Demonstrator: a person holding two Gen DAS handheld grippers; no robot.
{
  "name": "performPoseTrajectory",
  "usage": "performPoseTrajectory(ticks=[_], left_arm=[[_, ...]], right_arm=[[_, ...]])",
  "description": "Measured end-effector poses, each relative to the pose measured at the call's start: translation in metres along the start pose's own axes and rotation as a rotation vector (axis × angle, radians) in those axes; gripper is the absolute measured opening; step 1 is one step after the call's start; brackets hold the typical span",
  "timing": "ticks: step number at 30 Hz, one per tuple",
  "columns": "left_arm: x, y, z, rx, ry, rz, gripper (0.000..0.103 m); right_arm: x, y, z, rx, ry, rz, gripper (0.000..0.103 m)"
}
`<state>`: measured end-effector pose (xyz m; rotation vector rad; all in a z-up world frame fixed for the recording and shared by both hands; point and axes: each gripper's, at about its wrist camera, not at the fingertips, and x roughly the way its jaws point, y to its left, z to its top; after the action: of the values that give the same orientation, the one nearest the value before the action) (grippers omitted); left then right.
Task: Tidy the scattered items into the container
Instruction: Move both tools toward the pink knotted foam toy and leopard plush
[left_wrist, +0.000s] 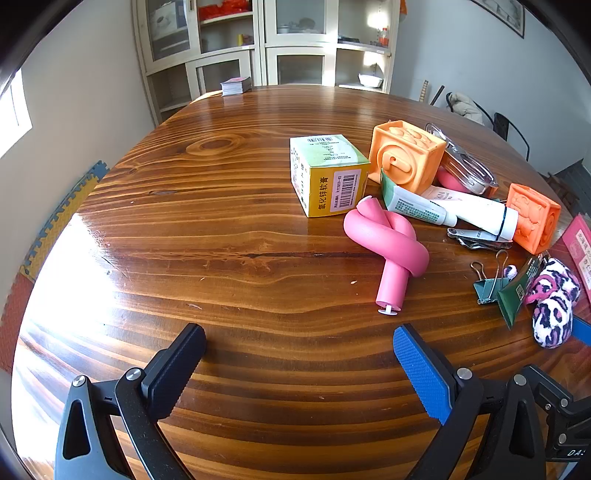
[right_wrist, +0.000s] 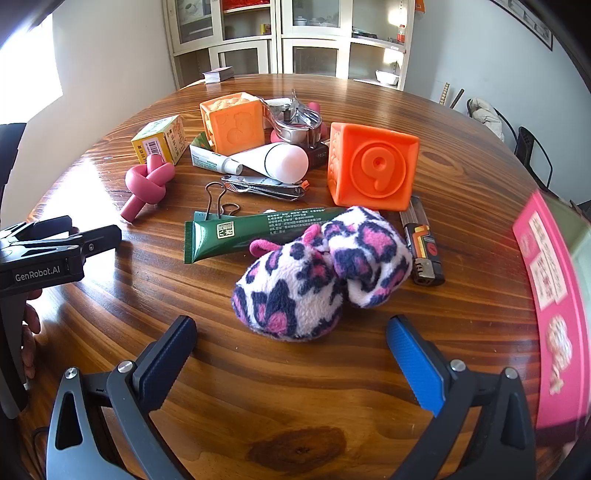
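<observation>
Our scattered items, the leopard-print plush (right_wrist: 325, 273) nearest, crowd the table's (right_wrist: 295, 406) middle beside the pink container (right_wrist: 554, 295) at its right edge. Our right gripper (right_wrist: 291, 354) and left gripper (left_wrist: 299, 362) hover wide, empty, over bare wood.

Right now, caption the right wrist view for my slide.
Open right gripper above a wooden table, facing plush slippers, green tube and orange cube.

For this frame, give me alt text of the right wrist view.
Open right tongs hover empty over a wooden table, just short of a pink leopard-print plush. Behind it lie a green tube, a lighter, nail clippers, a pink knot and two orange cubes.
</observation>
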<state>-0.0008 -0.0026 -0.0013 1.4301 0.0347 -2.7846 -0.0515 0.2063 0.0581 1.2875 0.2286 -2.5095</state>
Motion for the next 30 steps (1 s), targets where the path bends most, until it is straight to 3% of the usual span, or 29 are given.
performPoseTrajectory(ticks=[30], left_arm=[[-0.0068, -0.0054, -0.006, -0.032, -0.002, 0.027, 0.103]], right_arm=[[0.0032, 0.0036, 0.006, 0.028, -0.001, -0.019, 0.102]])
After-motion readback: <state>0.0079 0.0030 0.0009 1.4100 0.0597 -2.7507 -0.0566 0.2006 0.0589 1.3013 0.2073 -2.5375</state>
